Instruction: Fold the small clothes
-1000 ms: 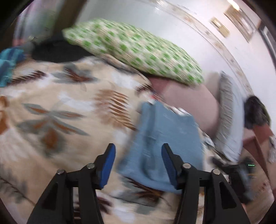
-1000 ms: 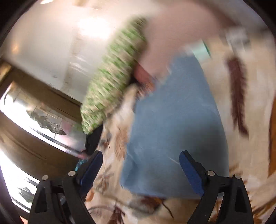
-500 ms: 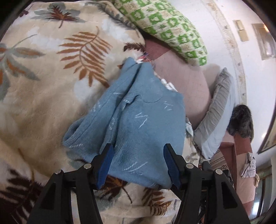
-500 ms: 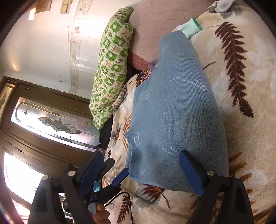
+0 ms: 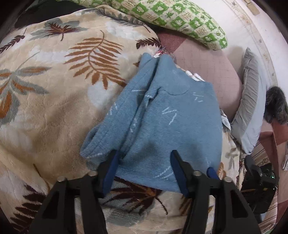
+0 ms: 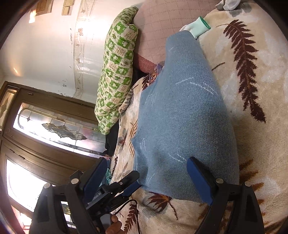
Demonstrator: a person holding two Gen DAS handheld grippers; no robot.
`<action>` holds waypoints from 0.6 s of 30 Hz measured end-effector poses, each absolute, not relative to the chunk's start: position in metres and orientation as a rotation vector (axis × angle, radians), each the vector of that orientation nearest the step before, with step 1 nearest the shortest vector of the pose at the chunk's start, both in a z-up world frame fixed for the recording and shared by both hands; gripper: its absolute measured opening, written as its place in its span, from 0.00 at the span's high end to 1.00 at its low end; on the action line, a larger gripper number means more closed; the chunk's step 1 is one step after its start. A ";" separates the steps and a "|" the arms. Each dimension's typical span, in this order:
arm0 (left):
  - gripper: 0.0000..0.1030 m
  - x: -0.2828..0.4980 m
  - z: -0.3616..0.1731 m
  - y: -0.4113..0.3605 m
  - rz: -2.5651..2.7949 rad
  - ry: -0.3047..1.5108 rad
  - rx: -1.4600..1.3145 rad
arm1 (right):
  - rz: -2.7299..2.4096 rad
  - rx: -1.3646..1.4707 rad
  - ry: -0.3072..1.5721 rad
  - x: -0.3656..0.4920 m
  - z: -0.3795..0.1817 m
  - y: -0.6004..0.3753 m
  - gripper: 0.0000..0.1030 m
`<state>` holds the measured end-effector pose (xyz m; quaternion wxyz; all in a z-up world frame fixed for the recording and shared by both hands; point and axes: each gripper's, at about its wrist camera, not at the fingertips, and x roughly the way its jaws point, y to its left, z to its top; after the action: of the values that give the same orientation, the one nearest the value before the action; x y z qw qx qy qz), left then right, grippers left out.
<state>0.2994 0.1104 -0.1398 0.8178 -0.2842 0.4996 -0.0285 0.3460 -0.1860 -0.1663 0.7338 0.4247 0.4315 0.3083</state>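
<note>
Leaf blanket (image 5: pixel 54 111) | our left gripper (image 5: pixel 144 167) closing over sweater (image 5: pixel 162 126) near hem to fold | right gripper (image 6: pixel 145 181) wide, empty

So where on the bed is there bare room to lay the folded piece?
Open blanket lies beside the blue sweater, below the green pillow; more beyond its other edge in the right wrist view. Crowded: the sweater's far end, by a mint sock and grey pillow.

I count: one sweater (image 5: pixel 162 122), one blanket (image 5: pixel 54 93), one green pillow (image 5: pixel 180 16), one grey pillow (image 5: pixel 250 108), my two tools: left tool (image 5: pixel 144 162), right tool (image 6: pixel 145 172).
</note>
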 end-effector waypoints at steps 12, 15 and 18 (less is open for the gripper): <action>0.91 0.268 -0.078 0.118 -0.044 0.873 -0.463 | 0.681 0.919 0.990 0.349 -0.168 -0.183 0.11; 0.91 0.266 -0.092 0.114 0.004 0.896 -0.408 | 0.680 0.899 0.995 0.349 -0.166 -0.177 0.11; 0.91 0.278 -0.141 0.134 0.040 1.013 -0.511 | 0.673 0.877 1.025 0.349 -0.166 -0.171 0.11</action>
<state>0.2778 0.1342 -0.1412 0.8431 -0.2420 0.4798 0.0190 0.3487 -0.1711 -0.1659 0.7291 0.3981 0.4654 0.3053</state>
